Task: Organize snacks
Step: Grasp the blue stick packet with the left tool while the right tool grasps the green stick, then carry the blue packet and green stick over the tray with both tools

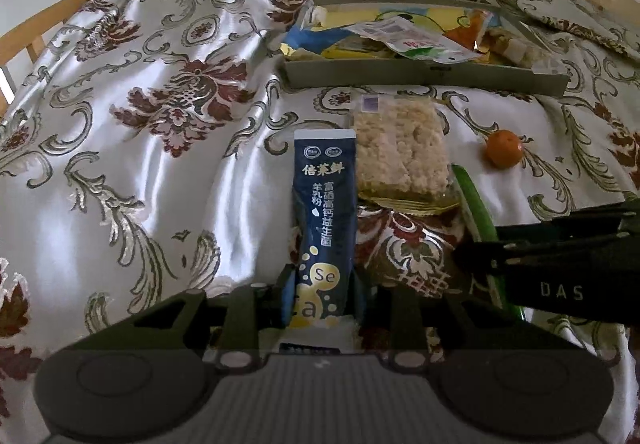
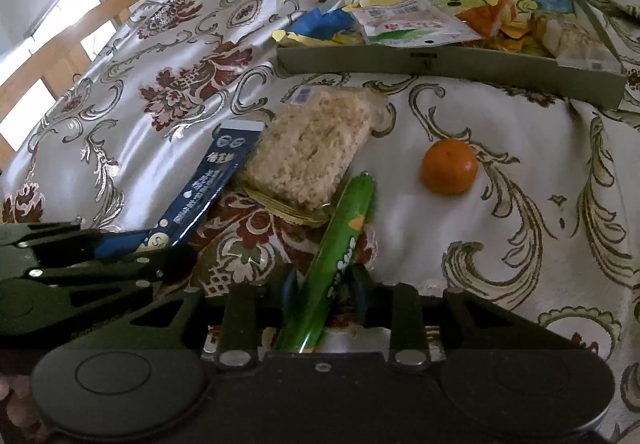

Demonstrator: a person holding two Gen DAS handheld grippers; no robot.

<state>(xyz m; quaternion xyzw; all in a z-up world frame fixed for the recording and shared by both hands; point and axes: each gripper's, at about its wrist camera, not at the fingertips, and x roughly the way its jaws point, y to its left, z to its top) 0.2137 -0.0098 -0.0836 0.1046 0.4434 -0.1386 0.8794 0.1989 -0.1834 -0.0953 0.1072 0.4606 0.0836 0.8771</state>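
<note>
Satin bedspread (image 1: 132,147) with a maroon and grey floral scroll fills the left wrist view, a wooden bed frame showing along its left edge. Front and centre, the left gripper (image 1: 322,284) has its jaws pinched tight on the lower end of a dark blue sachet (image 1: 324,203) that stands up out of the fingers. Just right of the sachet, touching its edge, lies a clear-wrapped puffed rice cake (image 1: 400,151). Beyond that, toward the far side of the bedspread, sits a shallow grey cardboard box (image 1: 424,77) already crowded with packets. A small orange (image 1: 504,148) rests alone on the cloth to the right, and the right gripper's dark body pokes in from the right edge over a green stick.

Over to the right wrist view, same bedspread, window light on the left. The right gripper (image 2: 324,294) is closed on a green snack stick (image 2: 340,256), which slants up and right between the fingers toward the rice cake (image 2: 308,147). The blue sachet (image 2: 208,187) leans along the cake's left side, the left gripper gripping its near end. The orange (image 2: 449,166) sits apart to the right, and the box (image 2: 440,63) lies at the far edge, packets piled inside.
</note>
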